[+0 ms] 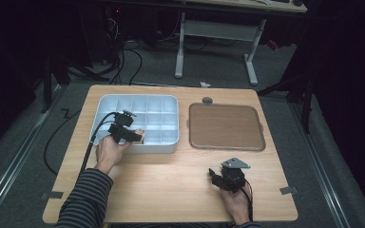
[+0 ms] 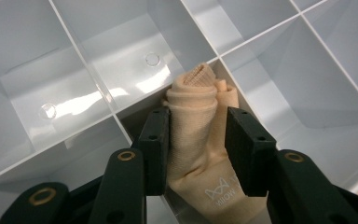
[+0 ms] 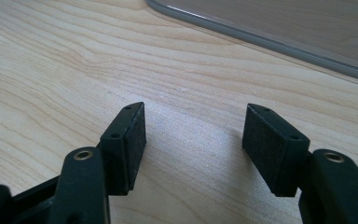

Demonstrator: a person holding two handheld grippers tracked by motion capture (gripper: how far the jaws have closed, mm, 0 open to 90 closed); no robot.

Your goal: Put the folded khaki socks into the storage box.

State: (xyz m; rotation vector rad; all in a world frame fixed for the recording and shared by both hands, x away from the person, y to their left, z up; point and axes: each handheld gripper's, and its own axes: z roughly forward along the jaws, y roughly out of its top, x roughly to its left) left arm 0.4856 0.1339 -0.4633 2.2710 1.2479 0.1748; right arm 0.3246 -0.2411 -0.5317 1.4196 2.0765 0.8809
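Note:
A rolled beige cloth [image 2: 193, 107], printed with a small white logo, lies in a front-row compartment of the pale blue divided tray [image 1: 123, 102]. My left gripper [image 2: 198, 119] reaches into that compartment with its jaws either side of the roll. The left pad touches the cloth and the right pad stands just off it, so the grip is loose and open. From above, the left gripper [image 1: 135, 135] is at the tray's front edge with the cloth [image 1: 139, 135] at its tip. My right gripper [image 1: 212, 175] rests low over the bare wooden table [image 1: 171, 190], open and empty [image 3: 193, 126].
A flat brown tray with a grey rim [image 1: 225, 126] lies right of the divided tray, and its edge [image 3: 284, 23] crosses the top of the right gripper view. A small grey round thing [image 1: 207, 100] sits behind it. White dividers [image 2: 98, 88] wall the compartments.

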